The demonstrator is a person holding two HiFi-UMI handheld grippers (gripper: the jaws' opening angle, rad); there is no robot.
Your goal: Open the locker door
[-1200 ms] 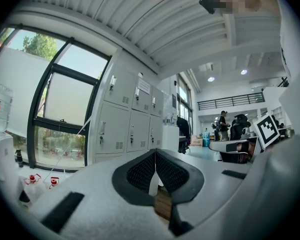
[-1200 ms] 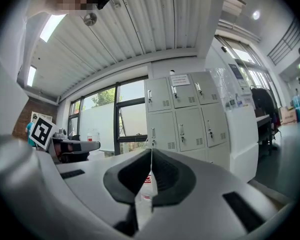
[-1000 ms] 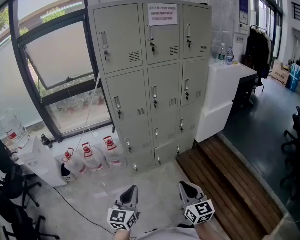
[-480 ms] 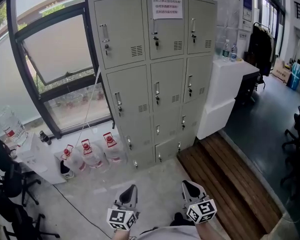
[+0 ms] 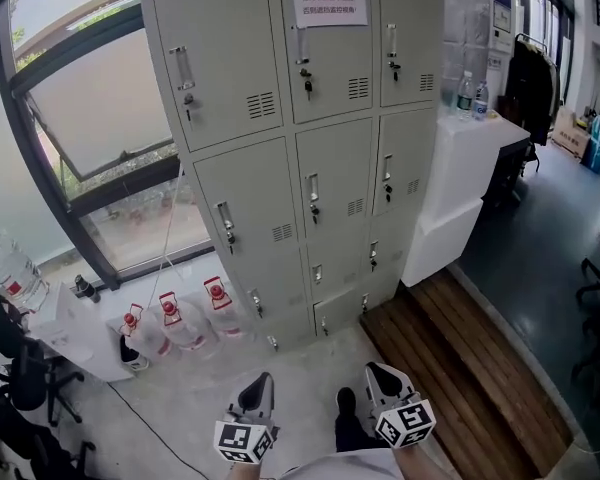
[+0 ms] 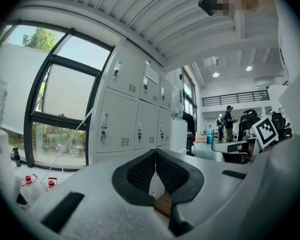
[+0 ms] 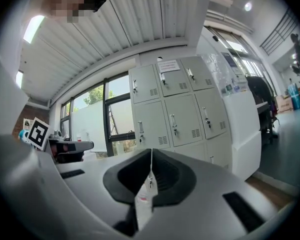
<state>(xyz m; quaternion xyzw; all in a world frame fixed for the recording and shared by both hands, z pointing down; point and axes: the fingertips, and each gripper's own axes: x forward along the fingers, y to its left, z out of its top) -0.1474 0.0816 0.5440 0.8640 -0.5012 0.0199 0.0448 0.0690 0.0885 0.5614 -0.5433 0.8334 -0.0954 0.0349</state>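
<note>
- While the locker (image 5: pixel 310 148) stands with every visible door shut, it serves as the landmark here: grey metal, three columns of doors, each door with an upright handle and a key lock.
- Notice (image 5: pixel 329 0): white sheet with red print, fixed to the locker's top middle door.
- Left gripper (image 5: pixel 261 380): well short of the locker, before its left column and pointing level toward it. The jaws are pressed together with nothing between them.
- Right gripper (image 5: pixel 378 373): well short of the locker, before its right column. The jaws meet tip to tip and hold nothing.
- Shoe (image 5: pixel 346 408): dark, on the floor in front of the locker, between the two grippers.
- Water jugs (image 5: pixel 185 318): three, red-capped, on the floor just left of the locker's base.
- Window (image 5: pixel 90 98): dark-framed, left of the locker.
- White counter (image 5: pixel 470 158): just right of the locker, with two bottles (image 5: pixel 472 96) on top.
- Wooden flooring (image 5: pixel 450 368): in front of the locker's right corner.
</note>
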